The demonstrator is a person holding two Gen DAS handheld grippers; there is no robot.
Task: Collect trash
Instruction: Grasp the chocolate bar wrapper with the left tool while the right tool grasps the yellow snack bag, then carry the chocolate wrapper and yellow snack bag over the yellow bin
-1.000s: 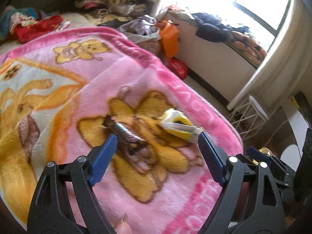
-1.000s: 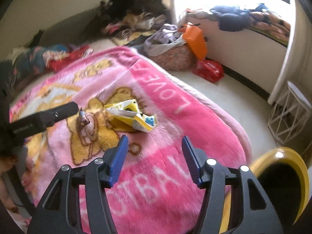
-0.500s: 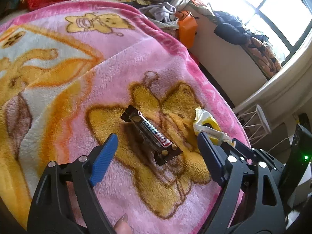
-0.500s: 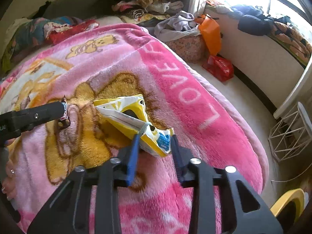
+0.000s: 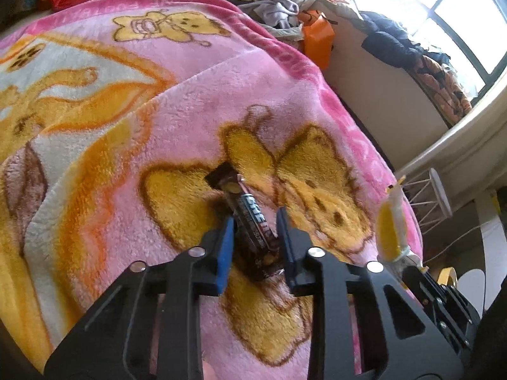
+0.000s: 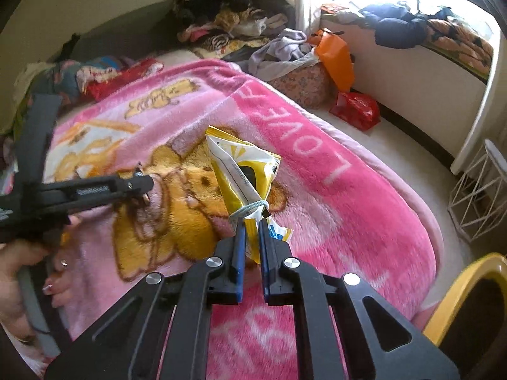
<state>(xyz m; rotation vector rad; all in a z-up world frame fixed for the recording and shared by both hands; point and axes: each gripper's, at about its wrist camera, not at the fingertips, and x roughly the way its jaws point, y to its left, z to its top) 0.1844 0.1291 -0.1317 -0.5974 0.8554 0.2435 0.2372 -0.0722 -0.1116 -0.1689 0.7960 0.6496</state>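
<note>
Lying on the pink plush blanket [image 5: 196, 101], over a printed yellow bear, a dark candy bar wrapper [image 5: 250, 218] is flanked by the blue pads of the left gripper [image 5: 255, 221]. Its jaws have just been closing, and the pads are now seen pressed against the wrapper's long sides near its nearer end. The wrapper is judged to be light, thin and glossy, so it is likely to slip or crumple under pressure; a hold across its narrow width, toward the middle, is considered sounder than one at the crimped end. Because the blanket pile is soft and deep, some fleece could be pinched along with the film.

A yellow and white snack bag [image 6: 244, 171] is clamped by the right gripper [image 6: 252, 224], whose jaws are nearly together with only the bag's thin lower end between them, just below a pale elastic band [image 6: 250, 207] wound round its neck. The bag is carried clear of the blanket and stands up from the pads, tilted to the left. It is judged to be almost weightless, crinkly and limp, and the banded, bunched neck is taken to be the firmest place to grip.
</note>
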